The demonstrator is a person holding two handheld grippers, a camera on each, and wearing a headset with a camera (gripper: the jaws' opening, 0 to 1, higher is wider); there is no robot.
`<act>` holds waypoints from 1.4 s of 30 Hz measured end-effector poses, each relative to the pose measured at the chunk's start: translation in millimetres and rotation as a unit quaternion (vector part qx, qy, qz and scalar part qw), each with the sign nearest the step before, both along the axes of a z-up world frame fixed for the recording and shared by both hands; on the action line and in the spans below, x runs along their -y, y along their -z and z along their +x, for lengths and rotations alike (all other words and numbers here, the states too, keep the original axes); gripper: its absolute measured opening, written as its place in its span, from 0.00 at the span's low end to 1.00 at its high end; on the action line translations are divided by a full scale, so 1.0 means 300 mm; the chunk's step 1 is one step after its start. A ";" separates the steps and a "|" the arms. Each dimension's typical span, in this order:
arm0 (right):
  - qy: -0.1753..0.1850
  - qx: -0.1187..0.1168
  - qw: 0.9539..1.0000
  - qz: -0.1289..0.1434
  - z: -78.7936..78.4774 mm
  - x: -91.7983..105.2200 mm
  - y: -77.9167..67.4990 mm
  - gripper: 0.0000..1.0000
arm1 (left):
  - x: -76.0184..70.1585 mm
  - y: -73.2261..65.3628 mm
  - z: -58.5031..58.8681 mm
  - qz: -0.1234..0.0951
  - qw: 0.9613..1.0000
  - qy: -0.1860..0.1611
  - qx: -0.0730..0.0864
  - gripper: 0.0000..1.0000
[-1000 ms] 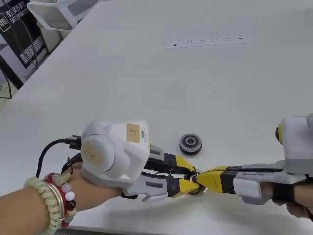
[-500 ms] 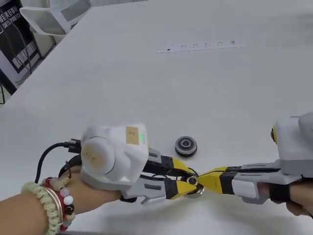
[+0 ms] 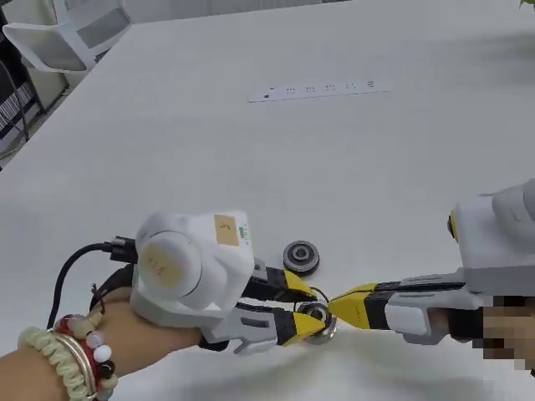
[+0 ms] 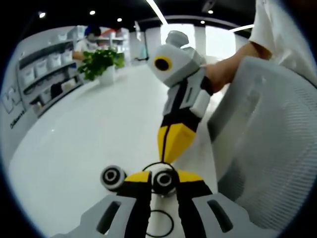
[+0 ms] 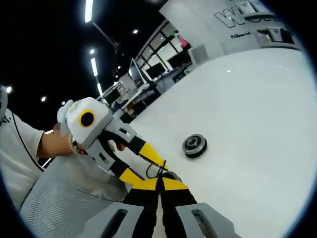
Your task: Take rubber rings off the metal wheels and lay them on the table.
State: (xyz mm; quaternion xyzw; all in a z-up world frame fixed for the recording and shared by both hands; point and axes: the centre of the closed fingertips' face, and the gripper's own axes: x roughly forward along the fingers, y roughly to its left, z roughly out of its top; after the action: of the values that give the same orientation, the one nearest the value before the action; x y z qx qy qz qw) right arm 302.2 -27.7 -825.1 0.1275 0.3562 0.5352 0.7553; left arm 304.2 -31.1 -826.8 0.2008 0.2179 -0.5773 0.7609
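My left gripper (image 3: pixel 311 311) is shut on a small metal wheel (image 3: pixel 317 317), held just above the white table (image 3: pixel 351 184) near its front edge. The wheel (image 4: pixel 164 181) sits between the yellow tips in the left gripper view. From the right, my right gripper (image 3: pixel 333 302) meets it tip to tip, shut on a thin black rubber ring (image 4: pixel 157 167) that loops out from the wheel. The same ring (image 5: pixel 159 171) shows above the shut right gripper (image 5: pixel 159 182). A second wheel (image 3: pixel 301 256) with a dark band lies flat just beyond. A loose black ring (image 4: pixel 159 224) lies under the left jaws.
A white paper strip (image 3: pixel 320 89) with printed marks lies far across the table. A white chair (image 3: pixel 67 38) stands past the table's far left corner. The near table edge runs just under both hands. A green plant (image 4: pixel 99 62) stands far off.
The head camera has tilted, so the whole scene sits lower and further left. Both grippers stay together at the held wheel; the second wheel has not moved on the table.
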 end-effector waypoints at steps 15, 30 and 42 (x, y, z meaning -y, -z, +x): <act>0.032 0.042 0.998 -0.040 -0.019 0.069 -0.074 0.00 | 0.024 -0.091 -0.060 -0.013 0.999 0.042 0.016 0.39; 0.081 0.049 0.995 -0.040 -0.045 0.111 -0.173 0.00 | -0.022 -0.183 -0.089 -0.026 0.999 0.037 0.029 0.51; 0.087 0.055 0.994 -0.038 -0.080 0.107 -0.246 0.00 | -0.122 -0.266 -0.131 -0.055 0.998 0.022 0.003 0.64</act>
State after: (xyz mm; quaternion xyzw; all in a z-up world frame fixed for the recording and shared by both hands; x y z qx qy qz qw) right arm 278.3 -59.8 -751.5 0.0991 0.3221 0.4598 0.8216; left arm 264.9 5.6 -746.9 0.1654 0.1789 -0.6040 0.7588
